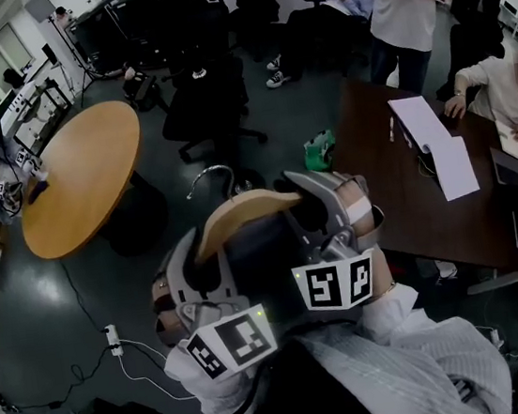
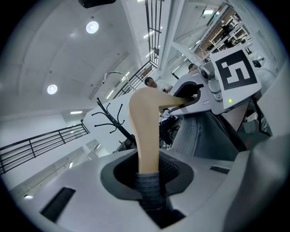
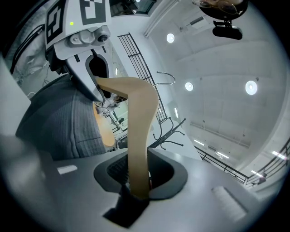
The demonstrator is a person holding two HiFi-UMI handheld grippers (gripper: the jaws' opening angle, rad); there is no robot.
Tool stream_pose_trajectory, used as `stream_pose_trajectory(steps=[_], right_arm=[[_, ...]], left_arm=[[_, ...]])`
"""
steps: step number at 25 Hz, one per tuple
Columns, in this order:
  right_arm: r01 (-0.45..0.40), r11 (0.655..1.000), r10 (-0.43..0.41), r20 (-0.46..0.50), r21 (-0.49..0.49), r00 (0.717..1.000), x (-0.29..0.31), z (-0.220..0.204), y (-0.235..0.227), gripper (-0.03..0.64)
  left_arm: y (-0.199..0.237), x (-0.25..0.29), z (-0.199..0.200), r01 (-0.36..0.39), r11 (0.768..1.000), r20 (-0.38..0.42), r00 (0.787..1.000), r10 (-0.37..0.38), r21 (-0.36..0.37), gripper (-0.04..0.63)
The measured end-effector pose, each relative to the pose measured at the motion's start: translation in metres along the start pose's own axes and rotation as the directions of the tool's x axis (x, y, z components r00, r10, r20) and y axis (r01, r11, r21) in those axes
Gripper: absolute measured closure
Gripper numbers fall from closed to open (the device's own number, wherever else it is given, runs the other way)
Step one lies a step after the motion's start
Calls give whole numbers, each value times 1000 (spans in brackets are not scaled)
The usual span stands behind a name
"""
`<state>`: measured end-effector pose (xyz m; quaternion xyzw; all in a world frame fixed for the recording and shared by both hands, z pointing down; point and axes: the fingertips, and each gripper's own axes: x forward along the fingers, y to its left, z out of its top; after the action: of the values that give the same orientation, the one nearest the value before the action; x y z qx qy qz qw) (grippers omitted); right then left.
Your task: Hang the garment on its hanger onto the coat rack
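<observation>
L gripper (image 2: 149, 179) & R gripper (image 3: 136, 183) were each clamped on 1 end of the wooden hanger (image 1: 241, 215), held up in front of the person w/ the grey garment (image 1: 261, 258) draped on it. The coat rack (image 2: 111, 118) stood ahead, well apart.

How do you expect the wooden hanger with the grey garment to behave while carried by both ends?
The wooden hanger probably stays stiff: the left hand-held gripper and right hand-held gripper clamp its ends and it shows no sag. The grey garment drapes loosely, so it likely swings. The thin metal hook may swivel if bumped.
</observation>
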<state>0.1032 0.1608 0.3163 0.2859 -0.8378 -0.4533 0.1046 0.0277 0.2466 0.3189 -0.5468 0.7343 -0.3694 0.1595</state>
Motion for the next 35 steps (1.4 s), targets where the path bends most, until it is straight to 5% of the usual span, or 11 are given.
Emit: stream_pose_trajectory(steps=[9, 20, 35], right_arm=[[81, 996, -79, -82, 22, 994, 124, 12, 13, 537], [95, 995, -90, -126, 37, 988, 261, -51, 12, 535], [138, 990, -139, -72, -10, 988, 455, -130, -92, 535]], left_arm=[[82, 101, -45, 63, 996, 79, 995, -68, 70, 515], [109, 252, -68, 107, 990, 99, 988, -116, 86, 515], [176, 465, -8, 30, 996, 149, 988, -42, 78, 515]])
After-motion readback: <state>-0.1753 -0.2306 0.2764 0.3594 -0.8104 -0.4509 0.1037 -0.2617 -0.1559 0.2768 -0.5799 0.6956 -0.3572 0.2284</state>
